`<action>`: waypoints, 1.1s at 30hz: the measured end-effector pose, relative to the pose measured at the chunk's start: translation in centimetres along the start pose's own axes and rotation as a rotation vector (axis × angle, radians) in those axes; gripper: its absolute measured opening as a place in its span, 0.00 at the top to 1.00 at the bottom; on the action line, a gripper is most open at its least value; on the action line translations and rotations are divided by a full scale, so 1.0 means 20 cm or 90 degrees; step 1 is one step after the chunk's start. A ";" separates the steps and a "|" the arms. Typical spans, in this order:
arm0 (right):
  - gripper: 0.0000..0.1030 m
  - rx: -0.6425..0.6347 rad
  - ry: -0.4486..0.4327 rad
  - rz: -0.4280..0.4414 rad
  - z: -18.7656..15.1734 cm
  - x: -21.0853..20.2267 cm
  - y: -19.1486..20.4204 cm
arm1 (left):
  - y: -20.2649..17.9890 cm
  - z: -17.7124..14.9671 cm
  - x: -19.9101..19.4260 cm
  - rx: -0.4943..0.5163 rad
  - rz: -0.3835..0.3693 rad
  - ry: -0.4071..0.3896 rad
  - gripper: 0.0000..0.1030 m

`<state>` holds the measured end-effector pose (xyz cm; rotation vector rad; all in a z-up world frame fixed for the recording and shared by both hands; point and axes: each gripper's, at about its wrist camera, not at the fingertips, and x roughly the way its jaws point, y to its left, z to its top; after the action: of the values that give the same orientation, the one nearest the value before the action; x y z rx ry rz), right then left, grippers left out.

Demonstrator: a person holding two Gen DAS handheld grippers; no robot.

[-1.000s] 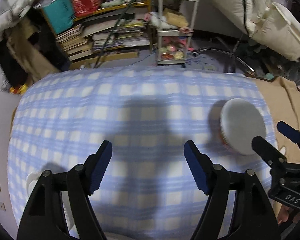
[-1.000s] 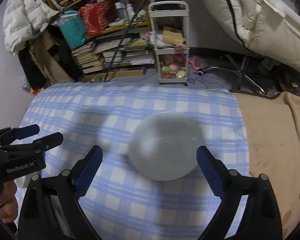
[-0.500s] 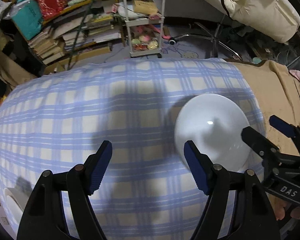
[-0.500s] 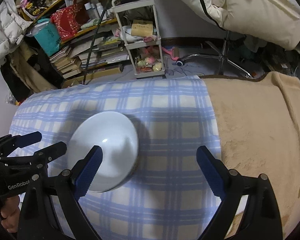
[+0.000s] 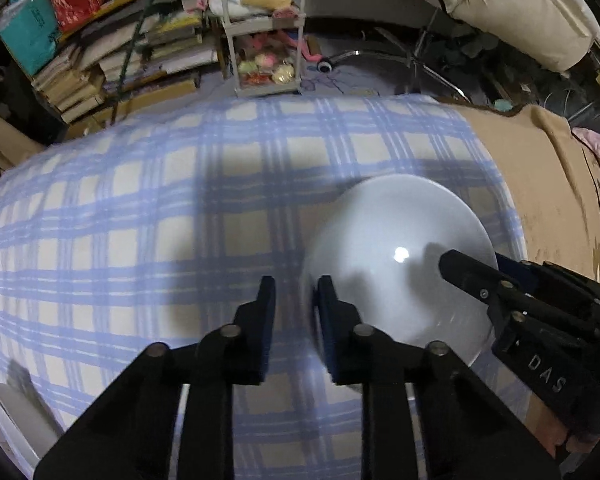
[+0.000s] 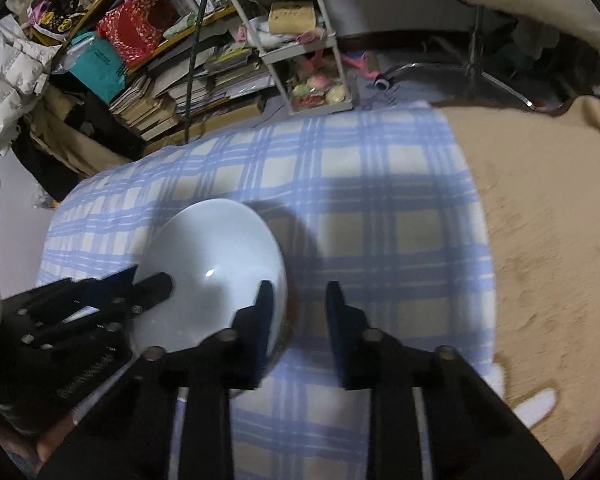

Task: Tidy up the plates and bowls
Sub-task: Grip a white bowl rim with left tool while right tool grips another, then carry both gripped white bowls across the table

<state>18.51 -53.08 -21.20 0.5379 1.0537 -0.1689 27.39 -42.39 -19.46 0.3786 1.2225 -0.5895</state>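
Note:
A white bowl [image 5: 396,264] sits on the blue checked cloth [image 5: 180,208]; it also shows in the right wrist view [image 6: 216,272]. My left gripper [image 5: 296,312] straddles the bowl's left rim, jaws narrowed around it with a gap still showing. My right gripper [image 6: 296,312] straddles the bowl's right rim the same way, one finger inside, one outside. Each gripper shows in the other's view, the right one [image 5: 512,300] at the bowl's right and the left one [image 6: 100,308] at its left.
A tan blanket [image 6: 540,220] covers the surface right of the cloth. A white object [image 5: 16,412] lies at the near left edge. Beyond the far edge stand a white trolley [image 6: 300,60], stacked books [image 5: 120,60] and a chair base [image 5: 400,60].
Both grippers have moved in onto the bowl's opposite rims and their jaws have narrowed from wide open. The bowl now looms larger in both views.

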 end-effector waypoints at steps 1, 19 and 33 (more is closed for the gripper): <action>0.80 -0.001 0.001 0.002 0.00 0.00 0.01 | 0.00 0.00 0.01 -0.002 -0.001 0.004 0.84; 0.87 -0.036 0.007 -0.005 -0.05 -0.05 0.19 | 0.08 -0.07 -0.13 -0.019 0.026 0.010 0.89; 0.87 -0.091 -0.015 0.020 -0.12 -0.17 0.57 | 0.36 -0.25 -0.46 -0.037 0.053 -0.046 0.89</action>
<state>19.37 -42.52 -15.38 0.4224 1.0249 -0.0723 25.97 -31.85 -12.58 0.3547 1.1465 -0.4919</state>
